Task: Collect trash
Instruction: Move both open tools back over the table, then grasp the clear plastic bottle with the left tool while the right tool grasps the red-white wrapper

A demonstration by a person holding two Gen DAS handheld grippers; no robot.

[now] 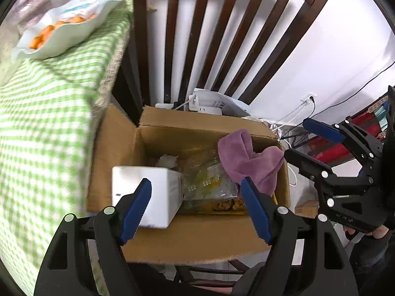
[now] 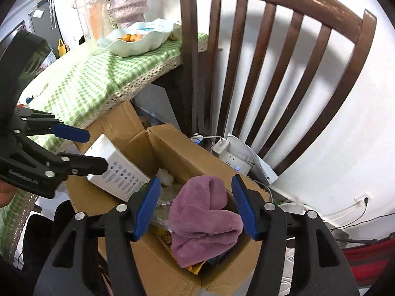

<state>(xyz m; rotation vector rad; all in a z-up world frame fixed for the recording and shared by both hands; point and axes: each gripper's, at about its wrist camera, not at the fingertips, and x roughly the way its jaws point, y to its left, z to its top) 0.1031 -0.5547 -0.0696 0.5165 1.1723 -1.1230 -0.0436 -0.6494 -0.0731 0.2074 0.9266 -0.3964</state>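
Note:
An open cardboard box (image 1: 197, 239) (image 2: 172, 148) stands on a chair seat. Inside lie a white carton (image 1: 158, 182) (image 2: 118, 167), a purple cloth (image 1: 249, 157) (image 2: 202, 217), clear plastic packaging (image 1: 209, 180) and a crumpled tissue (image 1: 167, 160). My left gripper (image 1: 196, 180) (image 2: 97, 149) hangs open over the box, its fingers wide apart above the carton and pressing on nothing. My right gripper (image 2: 196, 177) (image 1: 295, 137) is open too, just over the purple cloth at the box's right side, with nothing held.
A dark wooden chair back (image 1: 197, 37) (image 2: 271, 74) rises behind the box. A table with a green checked cloth (image 1: 49, 98) (image 2: 86, 81) stands to the left, carrying a white dish of orange fruit (image 1: 64, 29) (image 2: 140, 39). A power strip (image 2: 229, 155) and cables lie behind the box.

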